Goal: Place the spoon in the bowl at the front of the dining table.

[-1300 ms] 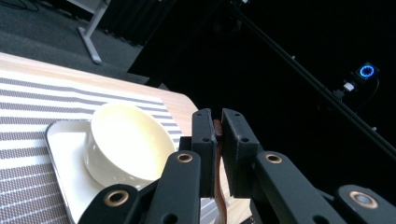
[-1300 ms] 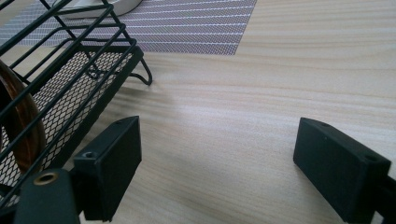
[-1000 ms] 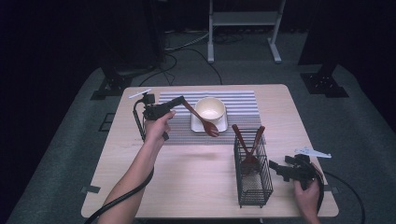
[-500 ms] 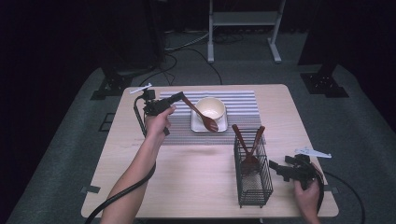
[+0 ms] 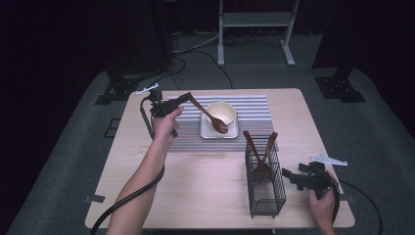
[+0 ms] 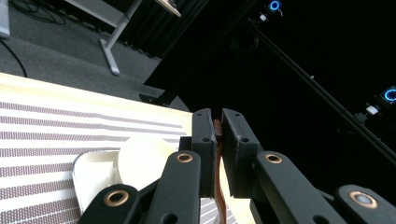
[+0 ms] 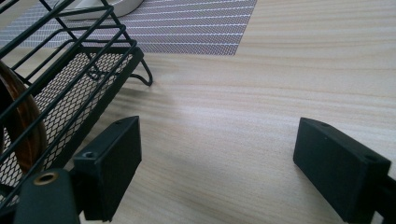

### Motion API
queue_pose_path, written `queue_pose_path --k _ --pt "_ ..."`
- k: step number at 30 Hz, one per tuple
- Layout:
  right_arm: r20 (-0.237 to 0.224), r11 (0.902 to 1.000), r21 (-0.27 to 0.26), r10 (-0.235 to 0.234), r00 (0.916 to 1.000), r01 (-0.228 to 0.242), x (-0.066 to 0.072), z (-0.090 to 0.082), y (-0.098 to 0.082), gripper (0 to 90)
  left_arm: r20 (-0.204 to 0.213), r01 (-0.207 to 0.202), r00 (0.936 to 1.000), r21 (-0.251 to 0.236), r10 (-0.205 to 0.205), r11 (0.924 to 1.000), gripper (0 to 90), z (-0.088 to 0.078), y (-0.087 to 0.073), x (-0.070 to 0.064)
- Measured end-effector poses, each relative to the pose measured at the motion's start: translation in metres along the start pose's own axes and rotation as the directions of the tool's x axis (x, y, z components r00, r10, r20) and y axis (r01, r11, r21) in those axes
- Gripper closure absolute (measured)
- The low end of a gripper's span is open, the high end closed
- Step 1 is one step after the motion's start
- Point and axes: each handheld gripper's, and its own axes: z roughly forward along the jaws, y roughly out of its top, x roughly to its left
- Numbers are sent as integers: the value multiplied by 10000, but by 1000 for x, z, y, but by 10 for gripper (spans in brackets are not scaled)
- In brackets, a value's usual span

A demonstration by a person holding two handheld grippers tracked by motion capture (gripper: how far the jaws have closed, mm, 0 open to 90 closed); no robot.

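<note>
At a wooden table point(image 5: 205, 191), the left gripper point(image 5: 187, 96) pinches the handle of a brown spoon point(image 5: 210, 116), its head dipping over the cream bowl point(image 5: 222, 113) on the striped mat point(image 5: 254, 108); the right gripper point(image 5: 288, 174), jaws spread wide and empty, rests beside a wire basket point(image 5: 265, 188) holding two more brown utensils point(image 5: 259, 149).

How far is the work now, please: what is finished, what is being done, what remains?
Looks done: two utensils stand in the wire basket. In hand: the left tongs grip a brown spoon over the bowl. Left: probably placing that spoon; the right tongs wait open.
</note>
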Motion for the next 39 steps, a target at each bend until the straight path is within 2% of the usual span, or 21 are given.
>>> queue_pose_path --k 19,31,39 --pt "-62 10000 -34 76 10000 -76 -1 0 0 141 -438 294 9986 -199 -303 9994 840 13 5 12" --pt "-84 9999 -38 130 9999 -130 -1 0 0 141 -858 288 9958 -433 -325 9986 840 20 15 16" --pt "-87 9999 -40 138 9999 -138 -1 -1 0 141 -1087 297 9934 -530 -353 9982 840 29 16 16"
